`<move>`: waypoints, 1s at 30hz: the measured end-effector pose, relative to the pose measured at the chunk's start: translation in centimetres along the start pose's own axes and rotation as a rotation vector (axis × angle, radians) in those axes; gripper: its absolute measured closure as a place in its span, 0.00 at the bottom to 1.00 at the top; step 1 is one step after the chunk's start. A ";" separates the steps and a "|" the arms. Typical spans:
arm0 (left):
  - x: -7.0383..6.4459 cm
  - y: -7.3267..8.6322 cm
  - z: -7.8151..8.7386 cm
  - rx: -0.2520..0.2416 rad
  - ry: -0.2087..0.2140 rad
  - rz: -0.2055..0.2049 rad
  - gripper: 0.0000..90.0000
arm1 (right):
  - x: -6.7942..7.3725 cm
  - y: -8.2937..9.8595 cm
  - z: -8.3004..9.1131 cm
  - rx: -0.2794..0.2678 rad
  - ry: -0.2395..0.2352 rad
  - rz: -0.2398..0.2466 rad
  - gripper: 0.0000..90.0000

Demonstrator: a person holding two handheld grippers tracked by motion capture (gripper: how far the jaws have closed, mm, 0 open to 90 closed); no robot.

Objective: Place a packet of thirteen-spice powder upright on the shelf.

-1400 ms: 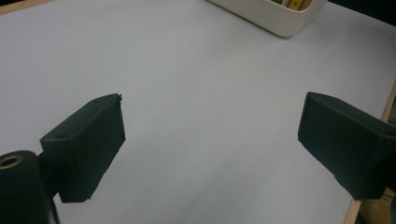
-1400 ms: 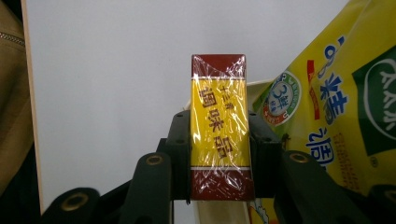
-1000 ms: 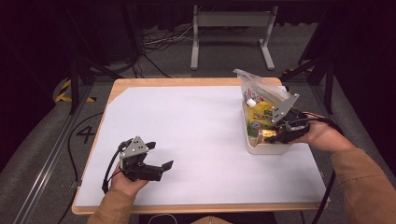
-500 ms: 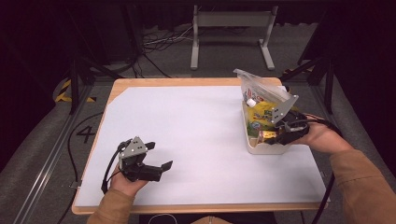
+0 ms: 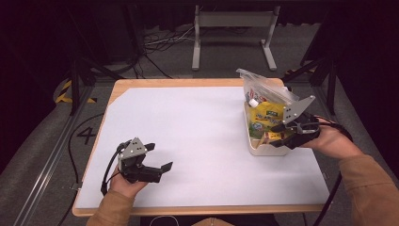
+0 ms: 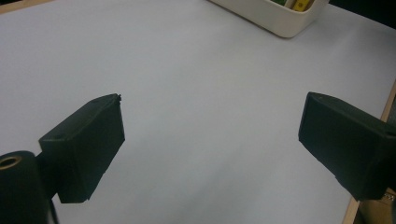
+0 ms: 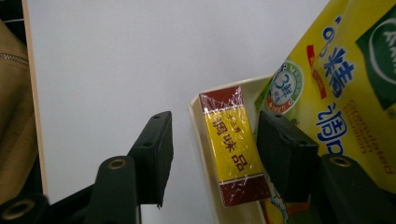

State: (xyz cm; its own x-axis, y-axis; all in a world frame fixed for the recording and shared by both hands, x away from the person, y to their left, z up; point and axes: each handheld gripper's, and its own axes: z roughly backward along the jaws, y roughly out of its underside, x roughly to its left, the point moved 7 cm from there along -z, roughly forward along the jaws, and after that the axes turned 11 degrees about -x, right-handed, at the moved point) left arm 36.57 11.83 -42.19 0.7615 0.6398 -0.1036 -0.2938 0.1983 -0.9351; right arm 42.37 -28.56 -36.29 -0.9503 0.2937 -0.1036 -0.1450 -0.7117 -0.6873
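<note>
Right gripper [image 5: 283,133]: at the near end of the tub [image 5: 268,149], right side of the table; jaws parted, straddling the tub wall and a small box [image 7: 233,144]. One jaw outside the tub, the other inside, against a yellow pouch [image 7: 336,84]. Contact with the box not clear; apparently none.

Box: yellow with dark red ends, wrapped in film, leaning against the tub's inner wall. Plain in the right gripper view; in the high view a mere sliver [image 5: 266,137] among the contents.

Tub: cream, oblong, also holding a clear bag [image 5: 263,87] that rises above the rim, seen from above. Its corner [image 6: 280,18] visible at the top edge of the left gripper view.

Left gripper [image 5: 156,159]: near left of the table, well apart from the tub; jaws spread wide over bare sheet, holding nothing.

Table [image 5: 197,84]: wooden top under a white sheet [image 5: 197,141].

Room: dark; grey floor, cables [image 5: 155,44], a metal stand [image 5: 233,33] behind the table.
</note>
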 end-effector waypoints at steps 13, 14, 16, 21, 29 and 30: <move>0.2 0.3 0.8 -0.006 -0.015 0.013 0.08 | 1.1 -0.2 2.6 -0.152 0.105 -0.041 0.37; 0.2 0.3 0.8 -0.006 -0.015 0.013 0.08 | 1.2 -0.1 2.8 -0.160 0.111 -0.053 0.36; 0.5 0.4 1.0 -0.008 -0.018 0.011 0.08 | 1.3 0.0 3.1 -0.169 0.115 -0.062 0.34; 0.8 0.6 1.6 -0.014 -0.033 0.020 0.08 | 1.8 0.3 4.0 -0.229 0.157 -0.092 0.28; 1.6 1.4 2.7 -0.019 -0.057 0.035 0.08 | 2.9 1.3 4.7 -0.337 0.218 -0.157 0.14; 1.6 1.4 2.7 -0.019 -0.057 0.035 0.08 | 3.0 1.6 4.7 -0.344 0.232 -0.160 0.12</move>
State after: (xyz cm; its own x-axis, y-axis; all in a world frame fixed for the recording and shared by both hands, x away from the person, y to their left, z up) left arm 35.79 15.09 -42.74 0.7163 0.6878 -0.1172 -0.3082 0.1612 -0.9376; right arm 37.99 -31.77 -34.32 -0.8307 0.5461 -0.1080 -0.1478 -0.4035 -0.9030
